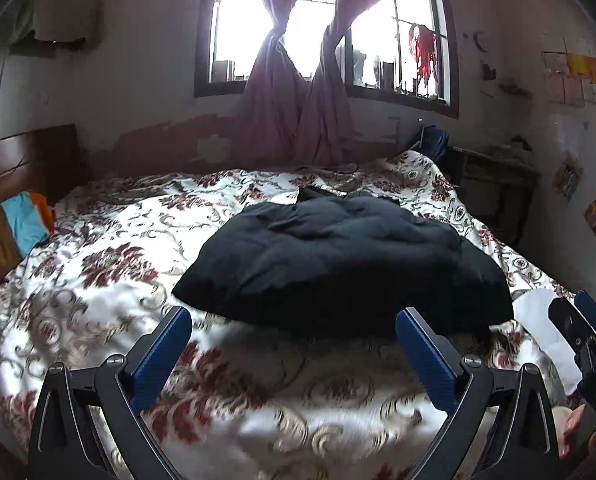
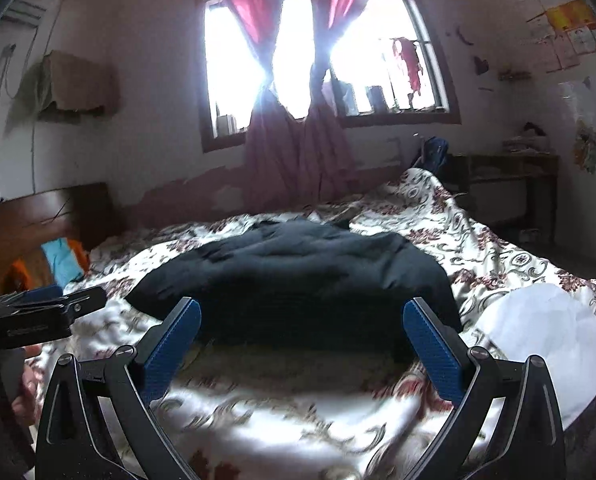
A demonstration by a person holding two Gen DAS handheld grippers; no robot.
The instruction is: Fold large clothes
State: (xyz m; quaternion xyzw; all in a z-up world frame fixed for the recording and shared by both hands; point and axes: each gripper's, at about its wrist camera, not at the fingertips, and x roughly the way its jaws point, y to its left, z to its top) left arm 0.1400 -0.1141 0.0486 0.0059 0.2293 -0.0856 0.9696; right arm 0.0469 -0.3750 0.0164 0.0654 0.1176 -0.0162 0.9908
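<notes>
Dark garment (image 1: 338,264) lies on floral bedspread (image 1: 97,280) beneath window (image 1: 326,32); both grippers' fingers wide.

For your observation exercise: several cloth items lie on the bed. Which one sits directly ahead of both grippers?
The black garment, bulky and dark at mid-bed. The white cloth lies off right; the blue-and-orange pillow sits left by the headboard.

The near bedspread (image 1: 281,412) was motion-blurred, and the frame edge cropped the white cloth (image 2: 554,340) at right.
</notes>
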